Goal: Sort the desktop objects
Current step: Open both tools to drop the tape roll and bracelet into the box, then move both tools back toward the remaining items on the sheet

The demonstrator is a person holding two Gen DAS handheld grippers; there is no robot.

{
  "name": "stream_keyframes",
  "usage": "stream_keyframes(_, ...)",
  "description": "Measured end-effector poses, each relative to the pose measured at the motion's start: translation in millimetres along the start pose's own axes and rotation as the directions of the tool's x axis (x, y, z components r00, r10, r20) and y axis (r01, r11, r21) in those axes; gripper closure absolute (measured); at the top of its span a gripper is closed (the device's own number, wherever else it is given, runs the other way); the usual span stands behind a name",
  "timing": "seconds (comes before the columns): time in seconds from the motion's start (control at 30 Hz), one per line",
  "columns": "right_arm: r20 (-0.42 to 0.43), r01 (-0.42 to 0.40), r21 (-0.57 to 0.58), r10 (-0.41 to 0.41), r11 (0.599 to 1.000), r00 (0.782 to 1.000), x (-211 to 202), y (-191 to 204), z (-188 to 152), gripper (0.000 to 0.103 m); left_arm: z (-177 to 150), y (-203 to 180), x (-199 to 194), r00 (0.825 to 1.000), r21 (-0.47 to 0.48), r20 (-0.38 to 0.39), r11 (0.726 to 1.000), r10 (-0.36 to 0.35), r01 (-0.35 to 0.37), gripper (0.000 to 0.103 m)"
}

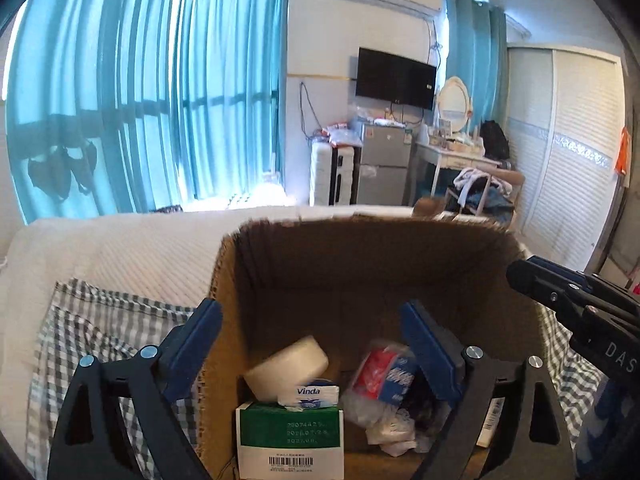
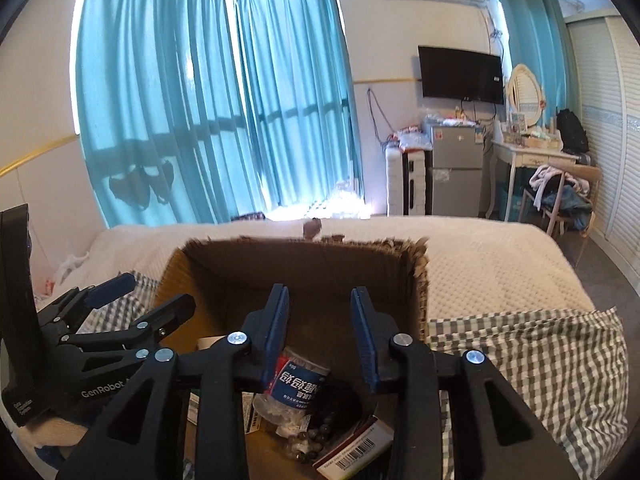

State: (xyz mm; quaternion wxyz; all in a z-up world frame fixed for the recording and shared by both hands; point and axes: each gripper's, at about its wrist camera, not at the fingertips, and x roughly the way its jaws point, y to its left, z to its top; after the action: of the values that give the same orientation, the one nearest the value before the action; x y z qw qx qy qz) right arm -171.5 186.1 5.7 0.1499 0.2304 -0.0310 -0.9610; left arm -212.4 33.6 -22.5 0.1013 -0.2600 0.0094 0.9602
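An open cardboard box (image 1: 360,248) stands on the bed. In it lie a green-and-white carton (image 1: 290,436), a Vinda tissue pack (image 1: 310,394), a white block (image 1: 288,366) and a red-and-blue plastic bag (image 1: 386,376). My left gripper (image 1: 310,332) is open wide and empty above the box's near left side. The right wrist view shows the same box (image 2: 304,256) with the red-and-blue bag (image 2: 298,386), dark beads (image 2: 316,434) and a barcoded pack (image 2: 354,450). My right gripper (image 2: 320,320) is open and empty over the box. The left gripper (image 2: 132,300) shows at its left.
The box sits on a white bedspread (image 2: 500,264) and a grey checked cloth (image 1: 100,332). The right gripper (image 1: 560,288) reaches in at the left wrist view's right edge. Behind are teal curtains, a fridge (image 2: 456,168), a dressing table and a chair with clothes.
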Motion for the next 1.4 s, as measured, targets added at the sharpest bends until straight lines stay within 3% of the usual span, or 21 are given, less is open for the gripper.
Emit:
stream_keyframes(0.17,0.047,-0.009,0.0,0.009,1.0,0.999,-28,7,6,0.064,12,-3,-33,0.998,0.005,0.064,1.0,-0.001,0.001,0.003)
stream_keyframes(0.23,0.066,-0.012,-0.001,0.012,1.0,0.998,-39,10,7,0.055,16,-4,-44,0.996,0.008,0.085,1.0,0.002,-0.003,0.0)
stream_keyframes(0.47,0.105,-0.025,-0.015,0.026,1.0,0.994,-72,23,5,0.053,24,-7,-91,0.989,0.013,0.145,1.0,-0.012,0.011,0.0)
stream_keyframes(0.83,0.138,-0.069,-0.034,0.073,0.997,0.988,-117,41,-6,0.041,21,-3,-168,0.962,0.014,0.273,0.999,0.025,-0.03,0.0)
stream_keyframes(1.07,0.108,-0.075,-0.053,0.08,0.996,0.991,-123,55,-18,0.036,1,6,-178,0.971,-0.006,0.237,0.999,0.044,-0.044,0.0)
stream_keyframes(1.2,0.091,-0.093,-0.025,0.095,0.995,0.991,-130,47,-29,0.027,-8,8,-180,0.976,-0.034,0.215,0.999,0.04,-0.033,0.0)
stream_keyframes(1.4,0.018,-0.084,0.027,0.084,0.996,0.996,-136,31,-61,0.025,-24,13,-187,0.977,-0.056,0.201,0.997,0.071,-0.061,0.0)
